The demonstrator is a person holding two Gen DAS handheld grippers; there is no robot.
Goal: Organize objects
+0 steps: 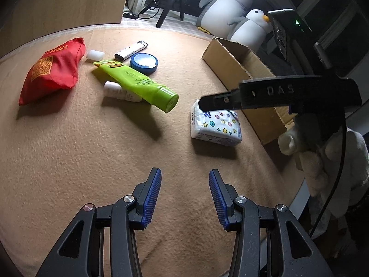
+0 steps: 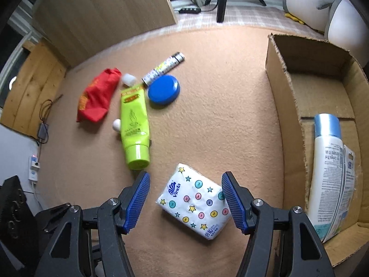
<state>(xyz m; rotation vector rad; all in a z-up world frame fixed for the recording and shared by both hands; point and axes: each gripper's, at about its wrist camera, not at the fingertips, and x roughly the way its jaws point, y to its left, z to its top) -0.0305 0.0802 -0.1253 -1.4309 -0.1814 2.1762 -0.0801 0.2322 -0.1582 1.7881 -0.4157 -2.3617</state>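
Observation:
A white tissue pack [image 2: 196, 205] printed with stars and dots lies on the tan cloth, between the open fingers of my right gripper [image 2: 186, 177]; the pads do not touch it. In the left wrist view the same right gripper [image 1: 203, 103] hangs just over the pack [image 1: 216, 127]. My left gripper [image 1: 185, 177] is open over bare cloth, with nothing between its fingers. Further left lie a green tube [image 2: 135, 124], a red pouch [image 2: 96, 97], a blue tin [image 2: 163, 89] and a lighter [image 2: 163, 68]. A white bottle [image 2: 327, 168] lies in the cardboard box [image 2: 276, 80] at the right.
A small white bottle [image 1: 117, 91] sits partly under the green tube, and a white block [image 1: 94, 55] lies beside the pouch. A wooden panel [image 1: 64, 0] stands behind the table. Penguin plush toys [image 1: 230, 7] sit beyond the box. Pale fabric [image 1: 311, 152] hangs at the right edge.

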